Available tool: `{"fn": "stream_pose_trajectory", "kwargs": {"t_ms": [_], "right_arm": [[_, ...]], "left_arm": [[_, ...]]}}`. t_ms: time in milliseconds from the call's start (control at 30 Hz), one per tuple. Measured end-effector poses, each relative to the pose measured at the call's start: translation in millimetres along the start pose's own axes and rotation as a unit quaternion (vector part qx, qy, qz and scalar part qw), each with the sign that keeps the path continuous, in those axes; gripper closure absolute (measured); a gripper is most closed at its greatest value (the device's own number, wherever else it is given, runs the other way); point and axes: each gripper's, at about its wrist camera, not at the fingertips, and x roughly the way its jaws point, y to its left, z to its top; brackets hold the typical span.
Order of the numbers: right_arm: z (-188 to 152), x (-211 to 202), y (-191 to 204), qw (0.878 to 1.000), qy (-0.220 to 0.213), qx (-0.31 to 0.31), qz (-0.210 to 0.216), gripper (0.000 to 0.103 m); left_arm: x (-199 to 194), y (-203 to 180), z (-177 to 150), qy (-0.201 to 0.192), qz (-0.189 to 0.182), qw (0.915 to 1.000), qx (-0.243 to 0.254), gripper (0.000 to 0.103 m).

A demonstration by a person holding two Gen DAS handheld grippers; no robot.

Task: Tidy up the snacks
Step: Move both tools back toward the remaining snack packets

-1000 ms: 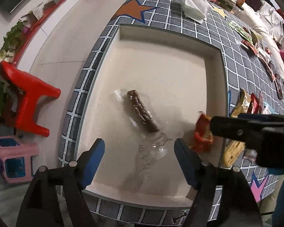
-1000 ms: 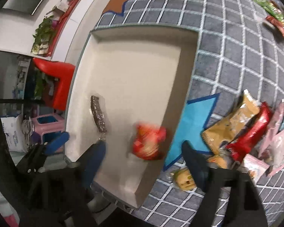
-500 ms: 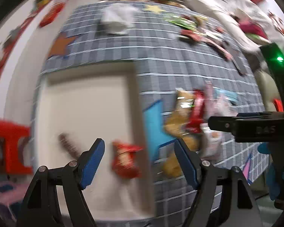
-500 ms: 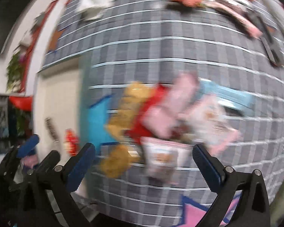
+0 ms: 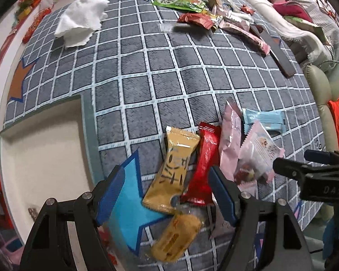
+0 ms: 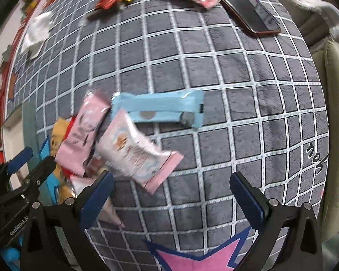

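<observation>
Both tongs hang released over the table's grid cloth (image 5: 160, 72): left tongs (image 5: 167, 189) above the yellow packet (image 5: 173, 171) and red packet (image 5: 203, 164), right tongs (image 6: 171, 192) beside the pink packet (image 6: 133, 153), near the tray (image 5: 45, 158) at the left edge

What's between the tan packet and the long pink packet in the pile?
A red packet lies between the tan packet and the long pink packet, overlapping both. Left wrist view shows it.
</observation>
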Motion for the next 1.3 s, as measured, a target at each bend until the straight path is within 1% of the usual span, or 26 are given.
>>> {"fn": "stream_pose_trajectory", "kwargs": {"t_ms": [67,200,233,333,433,500,567,700,800,867,933,967,1000,1067,1200,1300], "right_arm": [[6.7,3.4,-2.2,1.0,-0.002,0.004,-0.004,0.0],[31.5,3.0,-16.1,1.0,-0.014,0.016,-0.004,0.0],[42.5,5.2,-24.0,1.0,-0.009,0.017,0.002,0.0],[54.6,14.9,-28.8,1.0,0.002,0.002,0.011,0.0],[56.6,27.7,-12.1,0.999,0.012,-0.027,0.012,0.0],[58.9,29.3,-5.2,0.999,0.008,-0.039,0.006,0.0],[61.7,33.3,-0.2,0.999,0.009,-0.043,0.008,0.0],[73.2,37.4,4.9,0.999,0.005,-0.038,0.004,0.0],[83.5,40.8,-18.6,1.0,0.01,-0.004,0.0,0.0],[83.9,43.8,-38.0,0.999,0.019,0.028,0.008,0.0],[82.1,44.9,-54.9,0.998,0.024,0.048,0.011,0.0],[80.6,44.6,-61.2,0.998,0.025,0.052,0.009,0.0],[78.7,44.1,-65.9,0.998,0.026,0.054,0.007,0.0],[74.2,44.5,-75.8,0.998,0.03,0.058,0.003,0.0],[63.8,43.8,-82.4,0.999,0.032,0.044,0.002,0.0],[51.7,30.0,-85.6,0.998,0.012,0.066,0.002,0.0]], "left_arm": [[5.4,-1.0,1.0,0.004,0.004,1.0,-0.001,0.024],[11.6,3.0,2.5,0.01,0.001,0.9998,-0.015,0.024],[13.1,4.2,2.7,0.011,0.003,0.9998,-0.016,0.024],[15.4,11.2,2.5,0.013,0.013,0.9997,-0.019,0.024],[18.9,15.7,4.4,0.022,0.018,0.9994,-0.018,0.024],[22.2,20.7,0.5,0.034,0.023,0.9991,-0.01,0.024],[22.4,19.5,-5.4,0.032,0.025,0.9992,-0.002,0.024],[26.8,6.8,-5.3,0.029,0.04,0.9988,-0.001,0.023],[27.4,2.6,-5.3,0.029,0.044,0.9986,-0.01,0.02],[27.1,2.7,-6.2,0.027,0.045,0.9986,-0.008,0.02],[26.9,0.2,-2.2,0.027,0.046,0.9986,-0.006,0.02],[27.2,0.8,0.5,0.027,0.046,0.9986,-0.004,0.019],[32.7,-7.8,8.3,0.028,0.047,0.9985,-0.003,0.019],[33.3,-7.8,11.4,0.029,0.047,0.9985,0.0,0.019],[31.7,-13.9,11.0,0.029,0.044,0.9985,0.014,0.019],[34.6,-27.0,13.4,0.025,0.044,0.9986,0.016,0.017]]}}
